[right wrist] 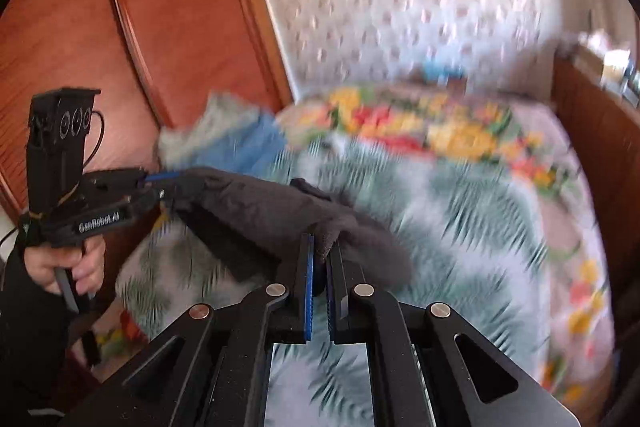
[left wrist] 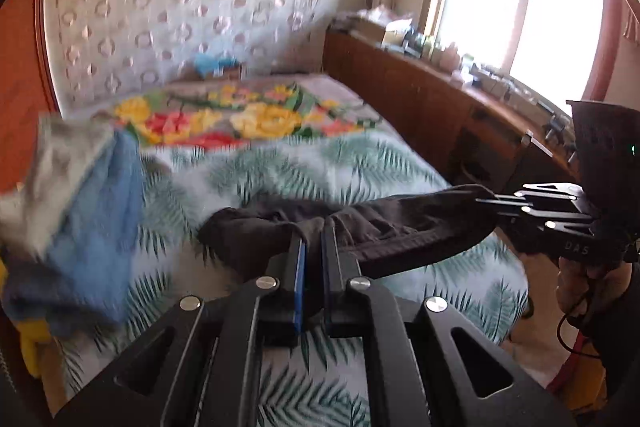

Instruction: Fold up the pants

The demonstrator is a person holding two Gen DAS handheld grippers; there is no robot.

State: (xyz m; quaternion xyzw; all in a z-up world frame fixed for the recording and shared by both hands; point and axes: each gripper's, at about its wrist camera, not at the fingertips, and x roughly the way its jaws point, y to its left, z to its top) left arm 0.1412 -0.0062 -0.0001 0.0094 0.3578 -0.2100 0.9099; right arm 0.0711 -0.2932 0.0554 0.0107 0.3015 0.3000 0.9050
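Observation:
Dark grey pants (left wrist: 384,227) hang stretched between my two grippers above the bed with the leaf-print sheet (left wrist: 280,171). My left gripper (left wrist: 314,231) is shut on one end of the waistband, the cloth pinched between its blue pads. In the same view the right gripper (left wrist: 486,203) comes in from the right, shut on the other end. The right wrist view shows the pants (right wrist: 260,211) sagging across the middle, my right gripper (right wrist: 322,247) shut on the cloth, and the left gripper (right wrist: 160,187) at the left, held by a hand (right wrist: 76,267), clamped on the far end.
A pile of blue and grey clothes (left wrist: 80,219) lies on the bed's left side. A floral blanket (left wrist: 240,115) covers the head end. A wooden cabinet (left wrist: 440,107) with clutter runs along the right under the window. A wooden wardrobe (right wrist: 140,27) stands to the left.

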